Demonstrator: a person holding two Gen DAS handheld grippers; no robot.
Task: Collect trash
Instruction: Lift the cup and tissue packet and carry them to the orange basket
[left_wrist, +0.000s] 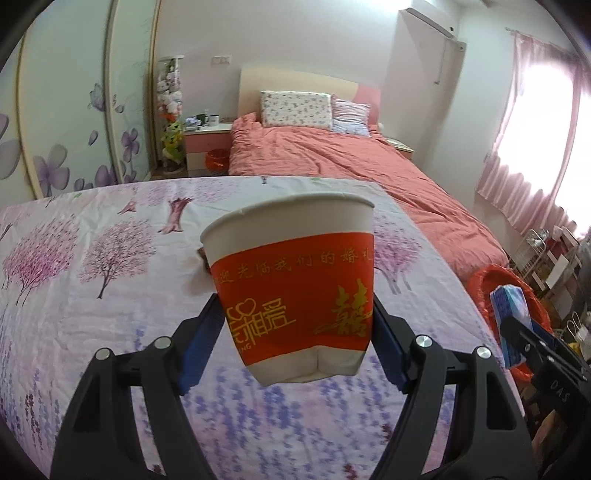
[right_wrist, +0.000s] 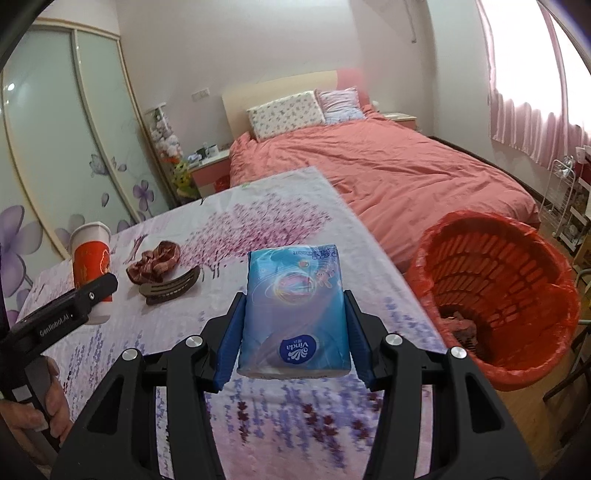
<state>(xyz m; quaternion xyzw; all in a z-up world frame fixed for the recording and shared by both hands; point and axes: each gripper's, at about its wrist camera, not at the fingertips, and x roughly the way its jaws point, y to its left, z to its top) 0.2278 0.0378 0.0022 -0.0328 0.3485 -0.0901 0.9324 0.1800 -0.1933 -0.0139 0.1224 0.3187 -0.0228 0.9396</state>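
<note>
My left gripper (left_wrist: 297, 314) is shut on a paper cup (left_wrist: 295, 280), white with a red band and gold lettering, held upright above the floral tablecloth (left_wrist: 92, 314). The cup's lower wall is dented where the blue pads press. From the right wrist view the same cup (right_wrist: 90, 266) shows at the far left. My right gripper (right_wrist: 293, 314) is shut on a blue tissue pack (right_wrist: 295, 306), lifted off the table. The red bin (right_wrist: 498, 295) with a red liner stands on the floor to the right of the table, with some scraps at its bottom.
A brown scrunchie (right_wrist: 155, 260) and a dark hair clip (right_wrist: 170, 286) lie on the table (right_wrist: 277, 206). A hand (right_wrist: 33, 406) grips the left tool's handle. Behind the table is a bed (right_wrist: 388, 166) with a pink cover; a wardrobe (right_wrist: 55, 147) stands left, a wire rack (right_wrist: 565, 199) right.
</note>
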